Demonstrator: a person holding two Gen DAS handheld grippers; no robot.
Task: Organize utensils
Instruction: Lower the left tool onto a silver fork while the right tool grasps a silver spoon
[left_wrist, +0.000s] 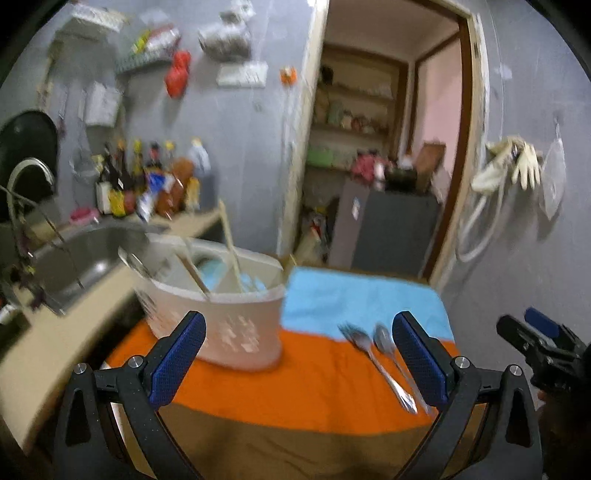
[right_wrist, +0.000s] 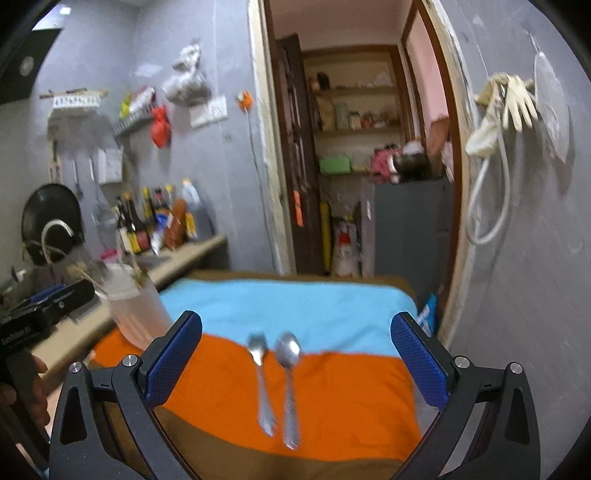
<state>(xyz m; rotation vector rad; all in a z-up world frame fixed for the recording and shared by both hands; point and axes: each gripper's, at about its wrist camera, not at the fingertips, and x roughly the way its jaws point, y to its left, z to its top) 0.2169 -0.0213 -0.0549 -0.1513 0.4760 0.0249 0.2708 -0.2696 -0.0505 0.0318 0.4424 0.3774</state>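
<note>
A metal fork (right_wrist: 263, 384) and a metal spoon (right_wrist: 290, 384) lie side by side on the orange cloth (right_wrist: 351, 398). They also show in the left wrist view, fork (left_wrist: 373, 363) and spoon (left_wrist: 397, 365). A pale pink utensil basket (left_wrist: 236, 325) stands at the cloth's left end, holding wooden utensils and a metal one; it shows in the right wrist view too (right_wrist: 140, 314). My left gripper (left_wrist: 299, 358) is open and empty, just before the basket. My right gripper (right_wrist: 295, 362) is open and empty, above the fork and spoon.
A light blue cloth (right_wrist: 295, 306) covers the far part of the table. A steel sink (left_wrist: 77, 262) with a tap and a counter with bottles (left_wrist: 155, 184) lie to the left. A doorway to a pantry with a grey cabinet (right_wrist: 410, 225) is behind. A wall (right_wrist: 535, 277) stands close on the right.
</note>
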